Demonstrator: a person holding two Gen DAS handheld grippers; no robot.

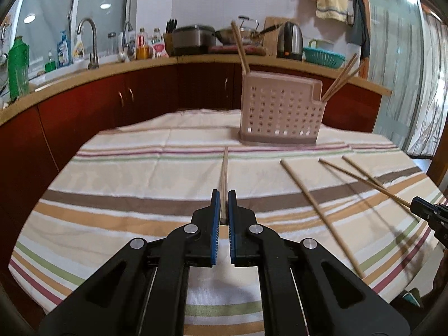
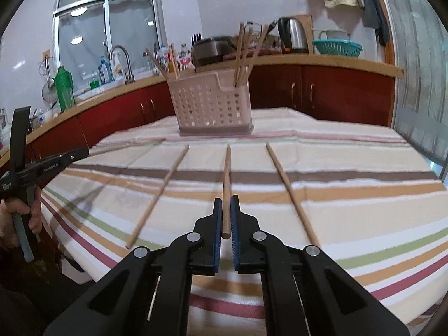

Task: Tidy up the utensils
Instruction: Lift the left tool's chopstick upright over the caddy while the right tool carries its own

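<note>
A pink perforated utensil holder point(image 1: 280, 109) stands at the far side of the striped tablecloth point(image 1: 140, 179), with several wooden chopsticks upright in its two ends; it also shows in the right wrist view point(image 2: 212, 106). My left gripper point(image 1: 223, 196) is shut on a wooden chopstick point(image 1: 224, 168) that points toward the holder. My right gripper point(image 2: 226, 200) is shut on another chopstick point(image 2: 227, 179), also pointing at the holder. Loose chopsticks lie on the cloth to either side of it, one on the left point(image 2: 159, 193) and one on the right point(image 2: 291, 190).
A wooden counter point(image 1: 168, 61) with red cabinets curves behind the table, carrying a sink tap, bottles, a kettle point(image 1: 289, 40) and a teal basket point(image 1: 324, 54). The right gripper's tip shows at the right edge of the left wrist view point(image 1: 428, 212).
</note>
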